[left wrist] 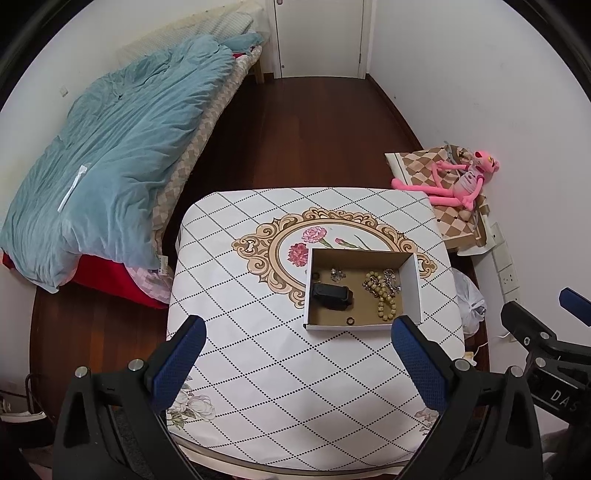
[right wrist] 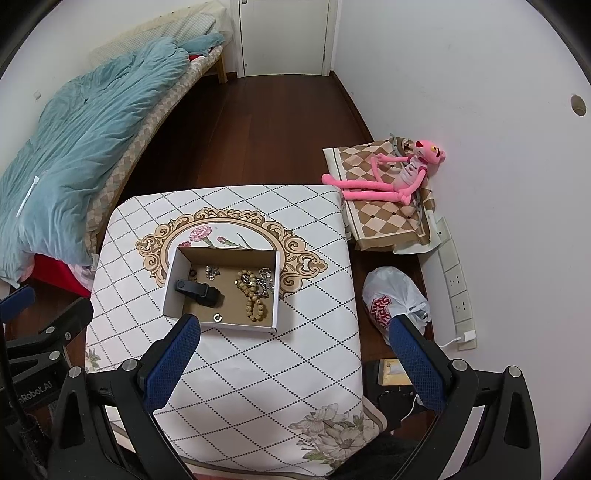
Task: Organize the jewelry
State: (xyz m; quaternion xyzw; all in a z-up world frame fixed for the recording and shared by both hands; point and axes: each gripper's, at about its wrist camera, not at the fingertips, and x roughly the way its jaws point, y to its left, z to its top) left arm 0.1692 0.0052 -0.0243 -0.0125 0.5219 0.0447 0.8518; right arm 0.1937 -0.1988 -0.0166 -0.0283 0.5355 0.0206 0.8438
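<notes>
An open cardboard box (left wrist: 410, 284) (right wrist: 173, 280) sits on the table's patterned cloth (left wrist: 258, 350) (right wrist: 258, 362). Inside lie a black watch (left wrist: 330, 294) (right wrist: 199, 290), a string of wooden beads (left wrist: 382, 297) (right wrist: 251, 295), a silver chain (left wrist: 391, 278) (right wrist: 266, 280), a small silver piece (left wrist: 337, 274) (right wrist: 212, 271) and two small rings (left wrist: 350, 321) (right wrist: 217, 317). My left gripper (left wrist: 299, 332) hangs open over the table just short of the box, with nothing between its fingers. My right gripper (right wrist: 295, 332) is open too, its left finger near the box's front edge, its right finger past the table's right side.
A bed with a teal duvet (left wrist: 110, 158) (right wrist: 74, 147) runs along the left. A pink plush toy (left wrist: 461, 177) (right wrist: 388, 177) lies on a checked cushion at the right wall, with a white plastic bag (right wrist: 395, 299) on the floor below. A door (left wrist: 317, 33) stands at the far end.
</notes>
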